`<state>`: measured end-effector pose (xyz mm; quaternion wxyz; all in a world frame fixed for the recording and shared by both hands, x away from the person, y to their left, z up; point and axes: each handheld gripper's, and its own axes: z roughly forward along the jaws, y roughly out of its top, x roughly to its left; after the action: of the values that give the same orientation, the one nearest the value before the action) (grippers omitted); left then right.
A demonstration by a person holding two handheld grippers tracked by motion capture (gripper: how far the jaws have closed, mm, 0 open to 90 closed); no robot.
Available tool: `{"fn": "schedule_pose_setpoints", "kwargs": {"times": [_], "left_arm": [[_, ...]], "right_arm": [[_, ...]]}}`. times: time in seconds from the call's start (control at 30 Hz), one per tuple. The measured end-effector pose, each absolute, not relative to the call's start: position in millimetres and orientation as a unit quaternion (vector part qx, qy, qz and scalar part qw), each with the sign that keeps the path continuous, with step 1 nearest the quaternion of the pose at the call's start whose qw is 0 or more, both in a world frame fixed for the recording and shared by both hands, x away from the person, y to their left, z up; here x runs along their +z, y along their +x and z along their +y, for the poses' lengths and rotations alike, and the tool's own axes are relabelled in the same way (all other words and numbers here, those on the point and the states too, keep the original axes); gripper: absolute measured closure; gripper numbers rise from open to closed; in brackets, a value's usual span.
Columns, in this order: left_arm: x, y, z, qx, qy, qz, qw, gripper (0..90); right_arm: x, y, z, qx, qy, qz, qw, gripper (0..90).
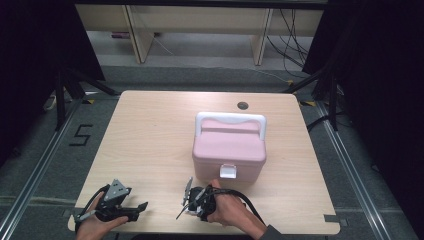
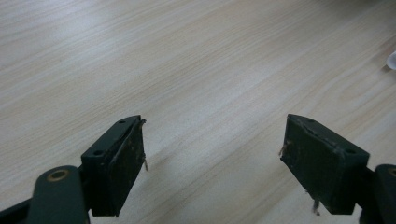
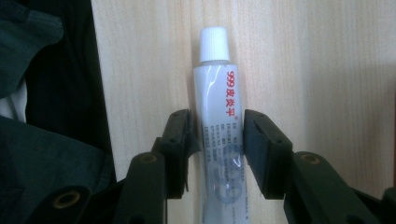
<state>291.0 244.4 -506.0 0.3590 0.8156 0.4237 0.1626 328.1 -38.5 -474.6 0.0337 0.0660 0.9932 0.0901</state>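
A white tube [image 3: 215,88] with a white screw cap and red print lies lengthwise between the jaws of my right gripper [image 3: 217,128], which press on both its sides just above the wooden table [image 3: 327,70]. In the high view my right gripper [image 1: 187,201] is near the table's front edge, just in front of a pink box [image 1: 228,148]. The box has a white handle [image 1: 230,119] and a white latch [image 1: 228,171], and its lid is down. My left gripper [image 2: 212,140] is open over bare wood; in the high view it [image 1: 139,208] is at the front left.
A round cable hole [image 1: 243,105] sits near the table's far edge. Dark clothing [image 3: 51,116] shows past the table's front edge. Something small and white [image 2: 392,60] peeks in at the right edge of the left gripper view. Black stands and cables flank the table.
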Motion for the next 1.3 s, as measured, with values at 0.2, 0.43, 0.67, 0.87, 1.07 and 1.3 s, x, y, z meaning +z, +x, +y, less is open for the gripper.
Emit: {"fn": "schedule_pose_setpoints", "kwargs": {"times": [0.2,0.43,0.67,0.87,1.07,1.3], "left_arm": [[-506,291,244,0.167,0.816,0.423,0.357,20.2],[-506,291,244,0.166,0.815,0.423,0.358,20.2],[-505,291,244,0.158,0.818,0.422,0.357,20.2],[-507,291,244,0.168,0.814,0.423,0.362,20.2],[-507,291,243,0.163,0.814,0.422,0.365,20.2],[-507,291,243,0.163,0.809,0.429,0.368,20.2]], "right_arm": [[-478,332,-38,0.072,0.060,0.995,0.029,66.9],[-478,329,-35,0.060,0.047,0.997,0.019,69.8],[-468,320,-45,0.077,0.039,0.996,0.038,70.1],[-454,313,-71,0.085,0.050,0.994,0.047,70.2],[-444,305,-96,0.093,0.067,0.992,0.053,70.1],[-437,298,-136,0.103,0.104,0.988,0.058,70.1]]}}
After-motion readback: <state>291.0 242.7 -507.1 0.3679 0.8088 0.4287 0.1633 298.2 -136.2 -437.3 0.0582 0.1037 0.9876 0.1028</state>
